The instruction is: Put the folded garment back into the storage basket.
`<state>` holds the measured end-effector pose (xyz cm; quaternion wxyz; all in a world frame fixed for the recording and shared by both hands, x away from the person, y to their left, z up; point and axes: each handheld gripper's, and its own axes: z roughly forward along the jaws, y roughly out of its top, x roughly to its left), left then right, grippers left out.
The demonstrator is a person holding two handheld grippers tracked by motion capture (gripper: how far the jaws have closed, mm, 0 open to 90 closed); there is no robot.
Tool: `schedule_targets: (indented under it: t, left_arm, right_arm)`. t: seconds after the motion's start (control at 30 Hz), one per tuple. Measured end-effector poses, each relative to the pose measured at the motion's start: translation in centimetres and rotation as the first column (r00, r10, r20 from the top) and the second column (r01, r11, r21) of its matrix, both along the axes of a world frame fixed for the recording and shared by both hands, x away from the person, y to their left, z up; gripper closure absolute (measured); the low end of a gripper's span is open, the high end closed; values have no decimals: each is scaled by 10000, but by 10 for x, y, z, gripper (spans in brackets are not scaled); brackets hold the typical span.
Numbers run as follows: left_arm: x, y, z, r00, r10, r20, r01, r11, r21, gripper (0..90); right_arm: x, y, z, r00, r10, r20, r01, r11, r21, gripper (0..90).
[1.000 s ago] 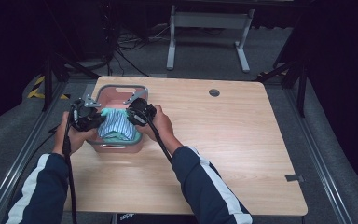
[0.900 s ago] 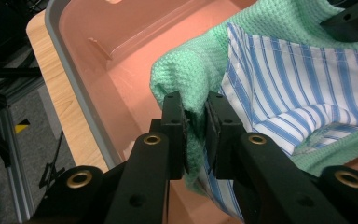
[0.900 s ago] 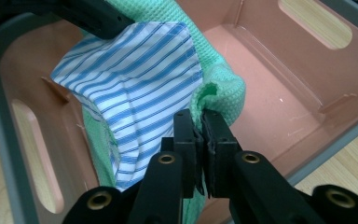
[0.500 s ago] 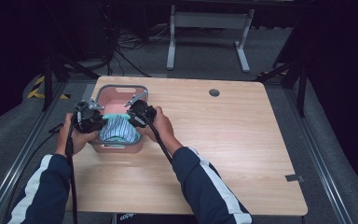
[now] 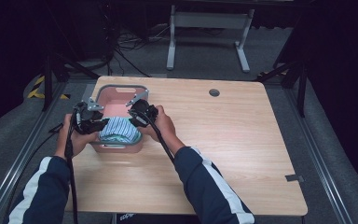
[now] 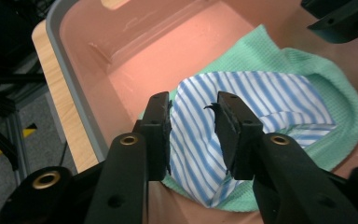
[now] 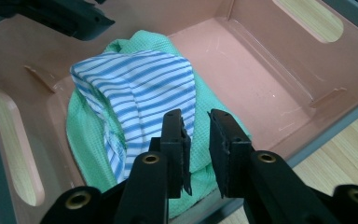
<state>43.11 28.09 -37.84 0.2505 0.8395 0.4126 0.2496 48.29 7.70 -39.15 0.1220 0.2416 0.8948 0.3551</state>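
1. A pink bin (image 5: 121,89) stands at the far left of the worktop (image 5: 223,154). In its near half lies a striped cloth (image 6: 261,98) on top of a green cloth (image 6: 340,93).
2. The left gripper (image 6: 193,133) hangs over the near left of the pile, its fingers (image 6: 161,126) parted narrowly, with the striped cloth's edge showing between them but not pinched.
3. The right gripper (image 7: 196,147) hangs at the near right of the pile, its fingers (image 7: 226,144) parted narrowly over the green cloth, holding nothing.
4. Judged from this, the step in hand is either letting go of the cloths laid in the bin or starting to take hold; I cannot tell which.
5. If placing, the next move calls for lifting both grippers straight up, clear of the folds and the bin's wall, without snagging the striped edge.
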Motion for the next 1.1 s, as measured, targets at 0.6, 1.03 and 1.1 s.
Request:
schedule_targets:
  t: [0.6, 1.03, 1.1]
  left_arm:
    - [-25, -26, 19, 9951, -501, 848, 532, 9980, -354, 449]
    - [-44, -58, 28, 9869, -1288, 970, 1338, 9899, -470, 297]
    - [-48, -62, 28, 9852, -1342, 1068, 1405, 9886, -545, 280]
  right_arm:
    - [-8, -37, 27, 9955, -175, 933, 239, 9974, -677, 529]
    - [-17, -80, 41, 9911, -373, 1280, 488, 9949, -878, 359]
    - [-19, -85, 41, 9915, -349, 1251, 471, 9942, -962, 340]
